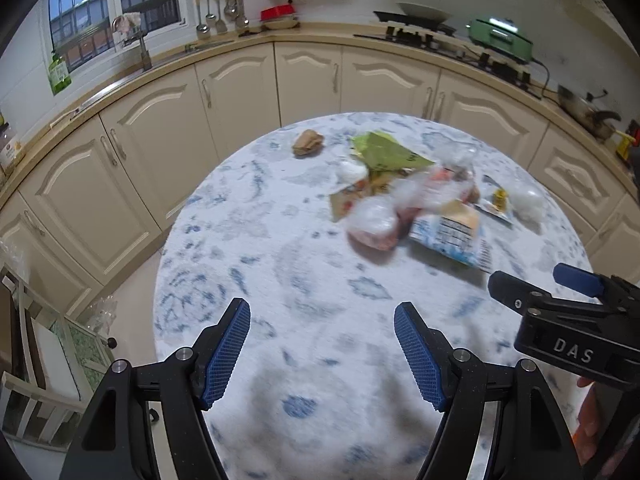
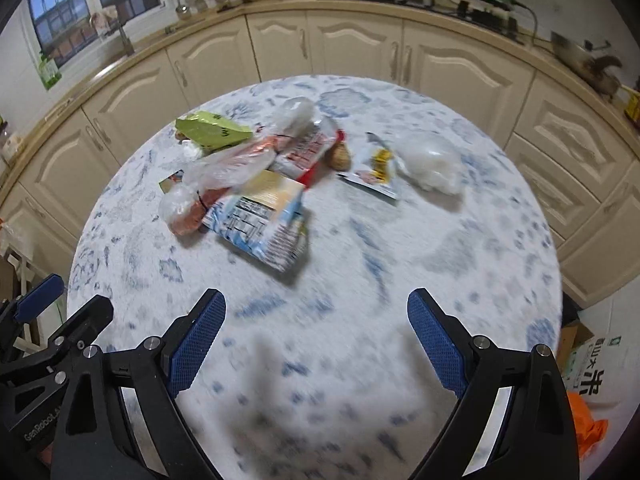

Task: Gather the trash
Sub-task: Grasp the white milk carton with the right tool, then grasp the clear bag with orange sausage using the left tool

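Observation:
A pile of trash lies on the far half of a round blue-patterned table [image 1: 280, 288]: a green wrapper [image 1: 384, 152], clear plastic bags over red packets [image 1: 374, 224], a blue-white packet [image 1: 448, 236], a brown crumpled piece [image 1: 307, 142] and a white crumpled bag [image 1: 528, 200]. The right wrist view shows the same green wrapper [image 2: 212, 130], blue-white packet [image 2: 260, 228], a small yellow-printed wrapper [image 2: 376, 168] and the white bag [image 2: 432, 160]. My left gripper [image 1: 322, 316] is open and empty above the near table. My right gripper [image 2: 316, 308] is open and empty, also short of the pile.
Cream kitchen cabinets [image 1: 160, 136] curve behind the table under a counter with a stove, a green pot [image 1: 500, 36] and hanging utensils. A rice bag [image 2: 592, 372] and an orange bag [image 2: 588, 428] lie on the floor at right. A rack [image 1: 48, 352] stands at left.

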